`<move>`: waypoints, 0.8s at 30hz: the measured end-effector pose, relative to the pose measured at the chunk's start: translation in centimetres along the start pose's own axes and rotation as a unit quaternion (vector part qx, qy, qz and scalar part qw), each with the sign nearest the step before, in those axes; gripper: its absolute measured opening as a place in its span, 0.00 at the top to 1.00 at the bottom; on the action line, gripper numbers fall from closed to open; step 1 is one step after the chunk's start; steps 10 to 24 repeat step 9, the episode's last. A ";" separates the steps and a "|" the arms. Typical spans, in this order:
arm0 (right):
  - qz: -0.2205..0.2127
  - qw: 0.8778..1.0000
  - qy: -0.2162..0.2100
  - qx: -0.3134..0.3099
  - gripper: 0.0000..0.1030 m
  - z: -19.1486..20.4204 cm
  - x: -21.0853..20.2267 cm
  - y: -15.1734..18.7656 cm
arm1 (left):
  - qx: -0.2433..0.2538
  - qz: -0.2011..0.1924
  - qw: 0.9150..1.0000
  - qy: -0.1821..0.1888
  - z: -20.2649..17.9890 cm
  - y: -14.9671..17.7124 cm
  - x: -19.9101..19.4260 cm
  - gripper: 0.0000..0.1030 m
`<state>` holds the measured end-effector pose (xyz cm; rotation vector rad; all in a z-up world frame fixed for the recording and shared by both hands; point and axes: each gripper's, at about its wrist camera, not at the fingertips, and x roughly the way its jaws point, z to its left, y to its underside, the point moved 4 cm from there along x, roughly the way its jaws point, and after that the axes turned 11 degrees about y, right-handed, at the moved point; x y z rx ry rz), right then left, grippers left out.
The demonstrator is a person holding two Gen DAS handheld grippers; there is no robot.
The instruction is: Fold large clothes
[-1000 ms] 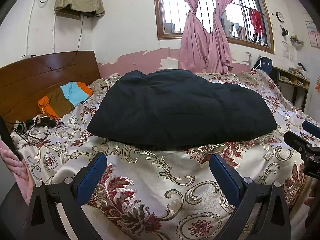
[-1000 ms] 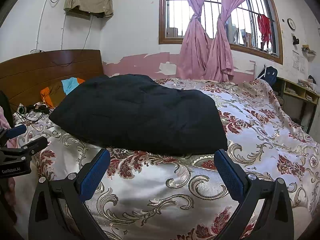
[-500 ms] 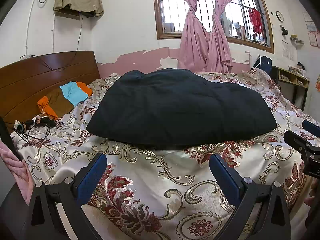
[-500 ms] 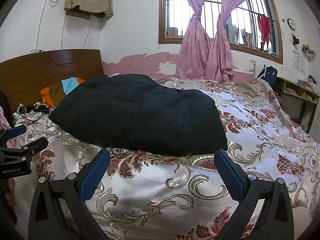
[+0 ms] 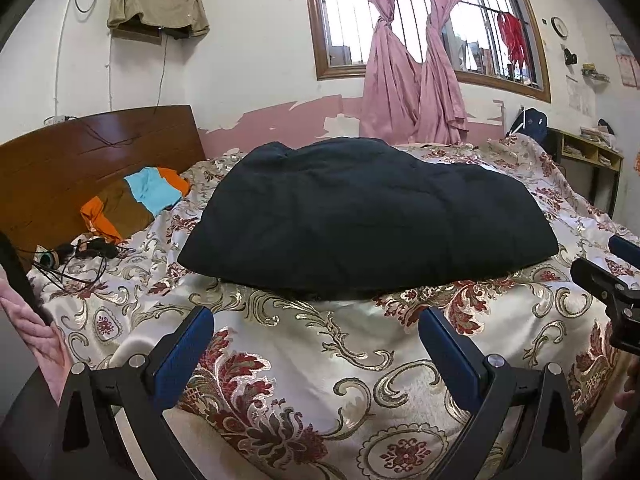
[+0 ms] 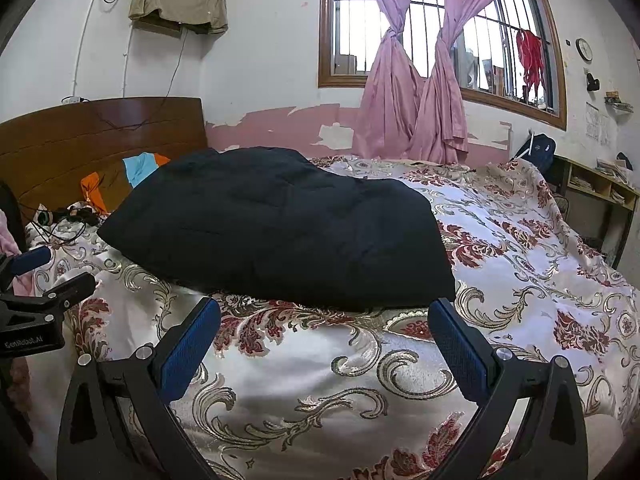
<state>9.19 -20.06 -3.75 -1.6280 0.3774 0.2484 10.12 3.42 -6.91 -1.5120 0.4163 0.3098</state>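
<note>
Black folded coat [image 5: 368,216] on the bed [image 5: 320,360].
It lies just beyond both tools, left [image 5: 316,344] and right [image 6: 324,336], each spread apart, empty.

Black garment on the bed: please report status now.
Left gripper open, empty. Right gripper open, empty. Black garment lies bundled on bedspread, untouched. Nothing between grippers and garment.

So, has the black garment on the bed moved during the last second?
No. The black garment lies on the bedspread in the same place; its near edge meets the same floral scrolls, and its far edge sits alike below the pink curtains.
</note>
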 end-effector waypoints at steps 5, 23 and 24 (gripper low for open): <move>0.000 1.000 0.000 0.000 0.01 0.1 0.0 0.0 | 0.002 0.001 1.000 -0.001 0.1 0.1 0.0 0.00; 0.000 1.000 0.000 0.000 0.01 0.1 0.0 0.1 | 0.003 0.002 1.000 -0.002 0.3 0.1 0.0 0.00; 0.000 1.000 0.000 0.000 0.01 0.1 0.0 0.1 | 0.003 0.002 1.000 -0.002 0.3 0.1 0.0 0.00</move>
